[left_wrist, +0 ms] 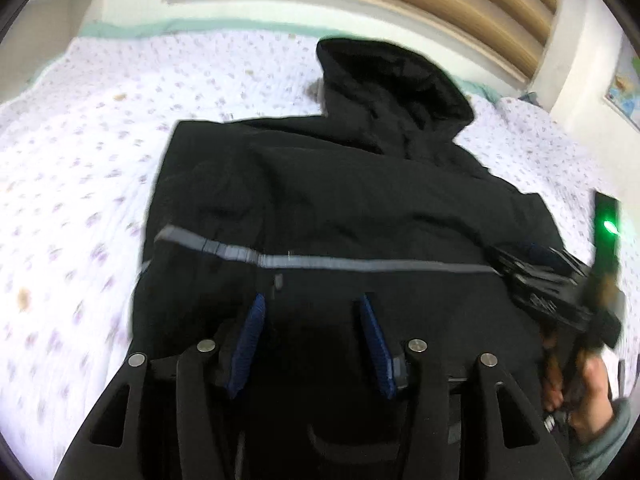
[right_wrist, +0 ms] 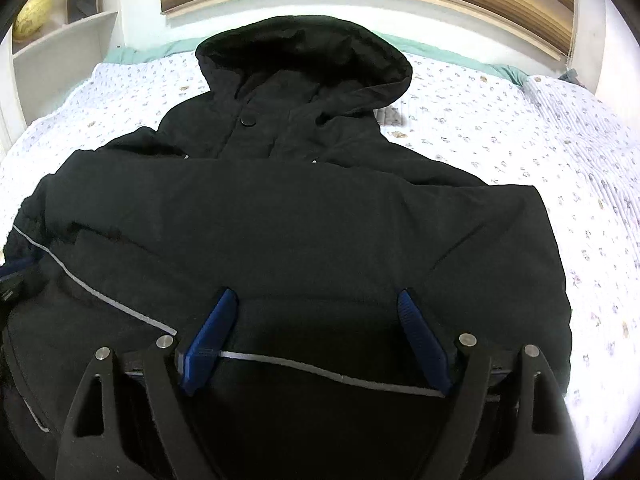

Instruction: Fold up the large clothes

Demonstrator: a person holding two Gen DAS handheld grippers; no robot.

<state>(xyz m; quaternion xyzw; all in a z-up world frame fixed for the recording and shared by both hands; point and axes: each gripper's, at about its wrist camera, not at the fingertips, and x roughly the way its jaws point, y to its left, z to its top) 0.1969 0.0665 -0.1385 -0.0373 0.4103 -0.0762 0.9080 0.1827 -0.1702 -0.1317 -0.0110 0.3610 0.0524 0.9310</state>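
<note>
A: The left claw (left_wrist: 312,300) and right claw (right_wrist: 316,296), how do they stand?
B: Both spread wide, pinching nothing, over the black hooded jacket (right_wrist: 280,208).
A: And the jacket?
B: Flat on the flower-print bed (right_wrist: 520,128), hood (right_wrist: 304,56) farthest away.

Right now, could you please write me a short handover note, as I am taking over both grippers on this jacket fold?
Left gripper: open, holding nothing, over the jacket's lower part.
Right gripper: open, holding nothing, over the same lower part; it also shows at the right edge of the left wrist view.
Black hooded jacket: lies on the floral bedspread, hood pointing away towards the headboard, grey reflective stripe across it near the grippers.
Done: the body looks folded narrow, with no sleeve sticking out.
Left: probably grip the near edge and fold it towards the hood.
</note>
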